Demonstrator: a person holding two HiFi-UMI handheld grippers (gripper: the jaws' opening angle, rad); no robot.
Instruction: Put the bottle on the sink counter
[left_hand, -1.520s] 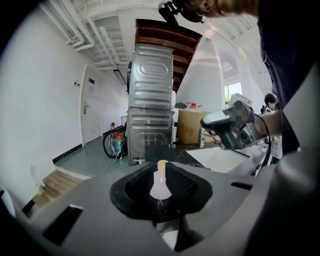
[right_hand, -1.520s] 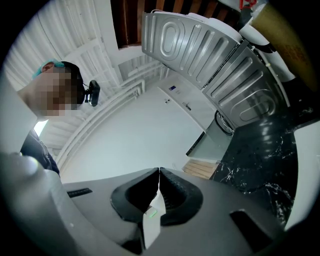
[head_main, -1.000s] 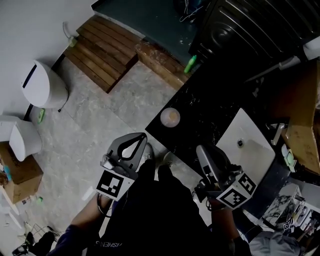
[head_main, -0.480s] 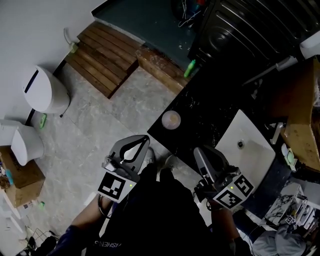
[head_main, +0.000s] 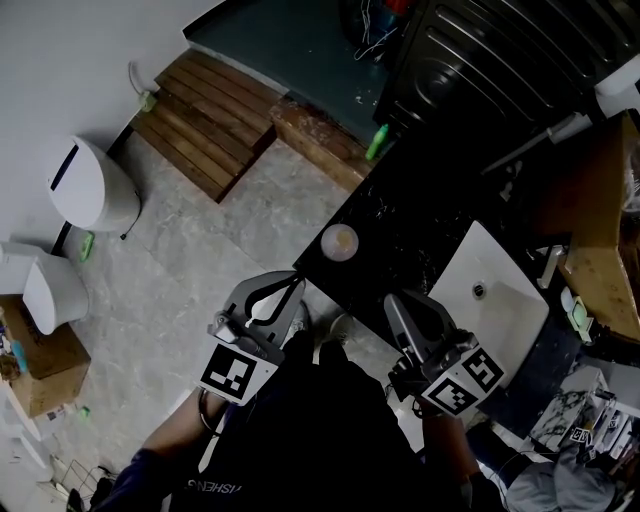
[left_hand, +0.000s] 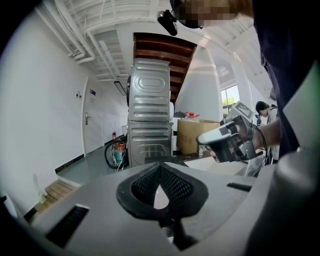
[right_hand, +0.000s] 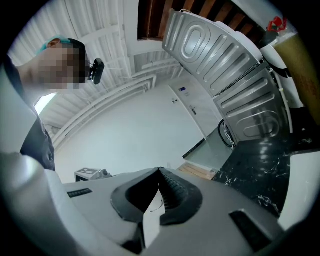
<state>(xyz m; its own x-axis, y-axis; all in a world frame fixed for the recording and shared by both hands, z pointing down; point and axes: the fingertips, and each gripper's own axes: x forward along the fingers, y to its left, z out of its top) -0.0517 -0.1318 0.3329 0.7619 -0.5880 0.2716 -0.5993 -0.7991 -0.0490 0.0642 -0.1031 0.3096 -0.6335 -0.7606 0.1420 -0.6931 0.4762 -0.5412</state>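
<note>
From where I stand, the person is close against the near end of the dark counter (head_main: 400, 225), with the white sink (head_main: 497, 292) set into it on their right; both tools are held low in front of the body, pointing out over the counter. The left gripper (head_main: 290, 279) has its jaws pressed together with nothing between them; the right gripper (head_main: 391, 300) is the same, tips meeting and empty. The green bottle (head_main: 377, 141) is far off at the other end of the counter, right by its edge next to the wooden step (head_main: 318, 132) and the big metal machine (head_main: 500, 70); whether it stands on the counter or just off it I cannot tell. It is well apart from both grippers. The main risk, I'd say, is going in with the jaws shut; they would shove the bottle rather than take it, and from that edge it could drop to the step or the floor (head_main: 210, 250). The small round cup (head_main: 340, 241) sits on the counter along the way and could be clipped by a low reach. Set down too near the sink's rim, the bottle might tip into the basin.
</note>
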